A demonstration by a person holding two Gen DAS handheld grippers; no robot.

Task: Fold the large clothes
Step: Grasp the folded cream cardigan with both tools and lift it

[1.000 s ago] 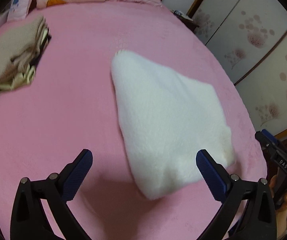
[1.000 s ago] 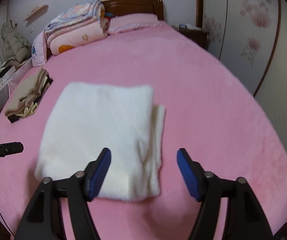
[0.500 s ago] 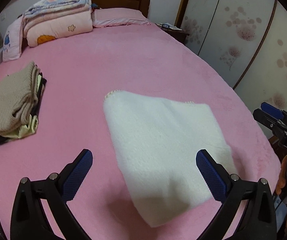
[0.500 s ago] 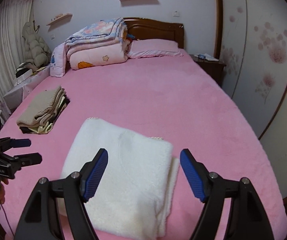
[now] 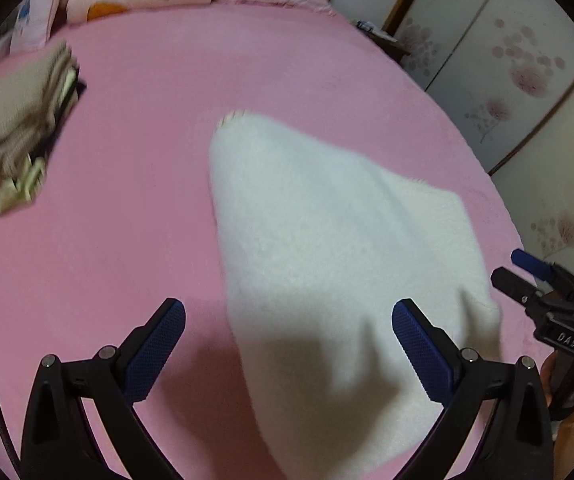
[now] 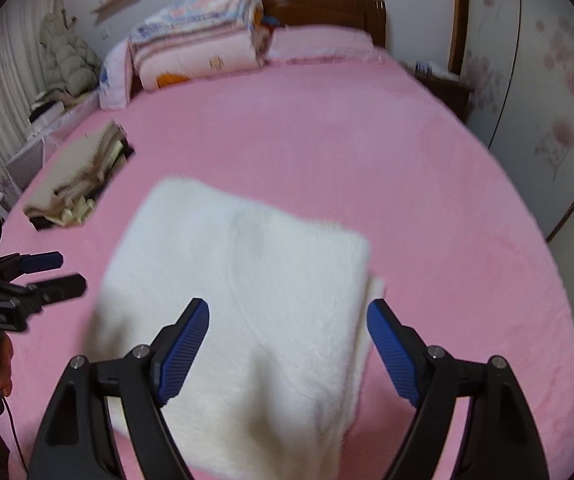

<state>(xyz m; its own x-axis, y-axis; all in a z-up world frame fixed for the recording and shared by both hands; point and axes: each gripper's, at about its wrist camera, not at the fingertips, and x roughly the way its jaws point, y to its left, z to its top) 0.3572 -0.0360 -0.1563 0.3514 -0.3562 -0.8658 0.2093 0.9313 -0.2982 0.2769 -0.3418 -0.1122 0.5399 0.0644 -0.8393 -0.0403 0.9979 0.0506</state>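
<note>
The left gripper (image 5: pixel 289 344) hangs with jaws spread, pinching nothing; the right gripper (image 6: pixel 288 346) is opening wider, its pads off the cloth. Beneath both, the folded white garment (image 6: pixel 247 300) lies flat on the pink bed (image 6: pixel 367 160). At three o'clock in the left view, the right gripper's body reads "DAS". At ten o'clock sits a stack of folded clothes (image 6: pixel 75 184); bedding (image 6: pixel 199 52) is piled at twelve.

Folded white garment (image 5: pixel 343 264): near edge cut off by the frame; stacked clothes (image 5: pixel 15 128) at the bed's left edge motion-blurred.
</note>
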